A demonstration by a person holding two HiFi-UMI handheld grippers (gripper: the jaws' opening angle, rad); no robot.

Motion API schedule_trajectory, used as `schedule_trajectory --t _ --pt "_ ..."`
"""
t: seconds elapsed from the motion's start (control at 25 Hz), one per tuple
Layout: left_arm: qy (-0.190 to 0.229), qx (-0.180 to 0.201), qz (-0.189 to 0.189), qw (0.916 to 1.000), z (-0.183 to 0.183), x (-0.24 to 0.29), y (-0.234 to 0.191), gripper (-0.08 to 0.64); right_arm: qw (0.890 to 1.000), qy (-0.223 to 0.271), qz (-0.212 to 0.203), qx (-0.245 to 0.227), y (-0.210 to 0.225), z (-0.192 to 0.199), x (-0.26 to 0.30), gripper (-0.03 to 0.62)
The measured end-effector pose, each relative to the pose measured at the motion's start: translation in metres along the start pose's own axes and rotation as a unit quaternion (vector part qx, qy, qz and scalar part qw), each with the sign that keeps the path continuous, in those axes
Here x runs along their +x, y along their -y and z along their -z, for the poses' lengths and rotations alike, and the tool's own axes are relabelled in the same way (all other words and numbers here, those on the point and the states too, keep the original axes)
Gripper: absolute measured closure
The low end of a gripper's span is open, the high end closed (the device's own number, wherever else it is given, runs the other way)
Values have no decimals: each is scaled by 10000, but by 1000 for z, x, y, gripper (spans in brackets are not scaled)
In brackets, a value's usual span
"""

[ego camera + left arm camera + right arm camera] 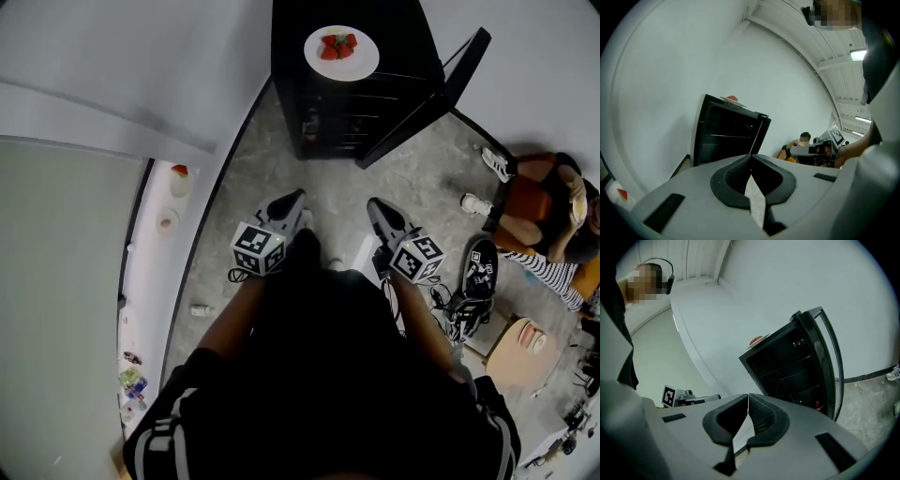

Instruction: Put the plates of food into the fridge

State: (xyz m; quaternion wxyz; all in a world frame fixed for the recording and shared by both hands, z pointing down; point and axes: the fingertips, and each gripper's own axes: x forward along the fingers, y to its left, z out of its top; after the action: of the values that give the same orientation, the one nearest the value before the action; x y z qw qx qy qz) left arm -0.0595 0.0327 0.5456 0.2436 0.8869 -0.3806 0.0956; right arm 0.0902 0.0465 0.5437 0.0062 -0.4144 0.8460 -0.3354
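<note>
Black ribbed pads meet tip to tip on the left gripper with nothing between them. The right gripper looks the same, its jaws pressed together and empty. From the head view the two grippers are held out in front of the person's dark-clothed body, side by side and apart from each other. Both point toward the black fridge ahead, well short of it. The fridge stands against the white wall on a mottled grey floor, and its door is swung wide open to the right, showing dark shelves inside. On the fridge's top sits a white plate with red strawberries on it. Low inside near the door there is a small red item, too small to identify. To the left runs a white counter, where a small white dish with something red rests. To the right, a seated person is on the floor, well clear of both grippers.
</note>
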Motion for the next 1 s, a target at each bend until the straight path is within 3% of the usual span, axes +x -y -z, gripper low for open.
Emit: schedule_trajectory --t 0.16,0.6,1.0 --pt "92 -95 67 9999 -13 8 -25 538 9997 114 -8 227 -3 -14 31 568" --pt "-1 -73 413 9991 -32 22 -70 538 9989 262 241 309 -5 -32 77 568" --pt "-49 -120 490 9987 -35 32 -69 538 9982 332 254 430 -3 -43 74 568"
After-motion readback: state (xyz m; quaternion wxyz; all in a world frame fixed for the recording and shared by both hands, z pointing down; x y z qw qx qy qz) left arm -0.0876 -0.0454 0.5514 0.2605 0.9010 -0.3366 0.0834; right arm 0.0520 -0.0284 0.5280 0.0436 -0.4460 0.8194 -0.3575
